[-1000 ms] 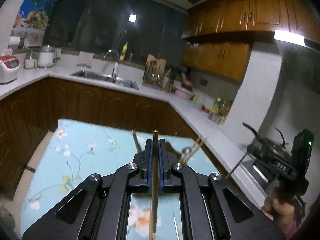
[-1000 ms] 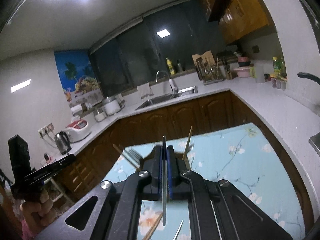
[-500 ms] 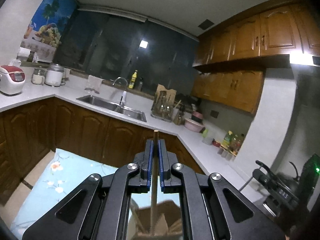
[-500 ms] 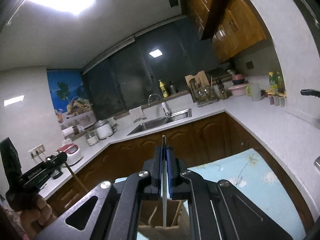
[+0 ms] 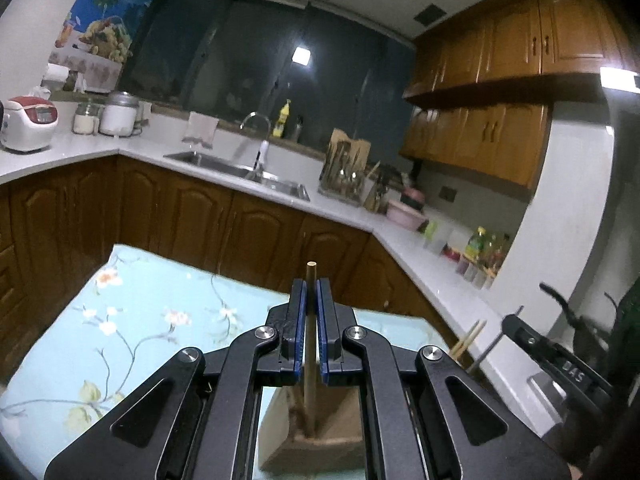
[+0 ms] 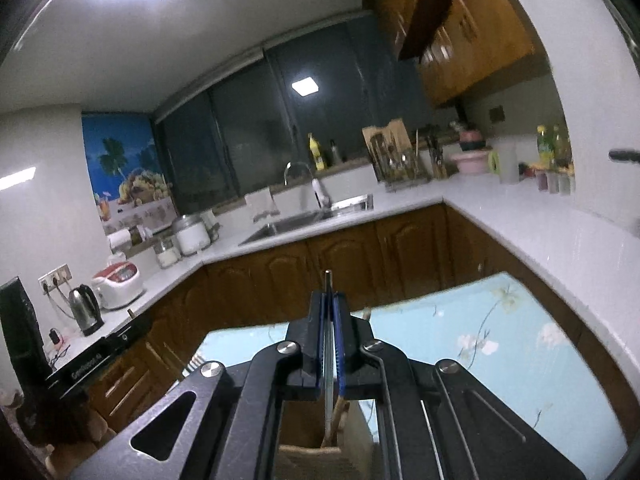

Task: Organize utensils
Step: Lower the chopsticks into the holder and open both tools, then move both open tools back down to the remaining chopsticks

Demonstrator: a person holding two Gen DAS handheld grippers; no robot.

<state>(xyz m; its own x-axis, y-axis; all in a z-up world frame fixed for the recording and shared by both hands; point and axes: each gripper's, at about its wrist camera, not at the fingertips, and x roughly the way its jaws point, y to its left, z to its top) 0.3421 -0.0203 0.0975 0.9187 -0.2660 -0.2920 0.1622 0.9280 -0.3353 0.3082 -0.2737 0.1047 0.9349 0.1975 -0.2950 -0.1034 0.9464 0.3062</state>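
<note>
A wooden chopstick (image 5: 311, 332) stands upright, pinched between the blue pads of the left gripper (image 5: 311, 296), its blunt top poking just above the fingertips and its lower end reaching down into a brown holder (image 5: 316, 446) right under the jaws. The right gripper (image 6: 329, 312) is clenched the same way on a thin metal utensil (image 6: 328, 344), whose tip rises above the pads at 12 o'clock while its shaft drops into a brown holder (image 6: 310, 454) where another wooden stick (image 6: 336, 420) leans beside it. What kind of utensil the metal one is cannot be told, since its working end is hidden inside the holder, and whether either piece touches the bottom is hidden too; the holder itself is cut off by the gripper bodies in both views. At 3 o'clock from the left gripper the other gripper's dark body shows, blurred, with a pair of chopstick tips (image 5: 468, 342) sticking up near it. Everything sits over a table with a pale blue floral cloth (image 5: 120, 328). Beyond it, brown cabinets (image 5: 180, 220) run under a white counter (image 5: 404, 236), with a sink and tap (image 5: 256, 156) at 12 o'clock, a rice cooker (image 5: 28, 122) at 10 o'clock, a kettle (image 6: 86, 308) seen from the right wrist, and dark windows behind.
</note>
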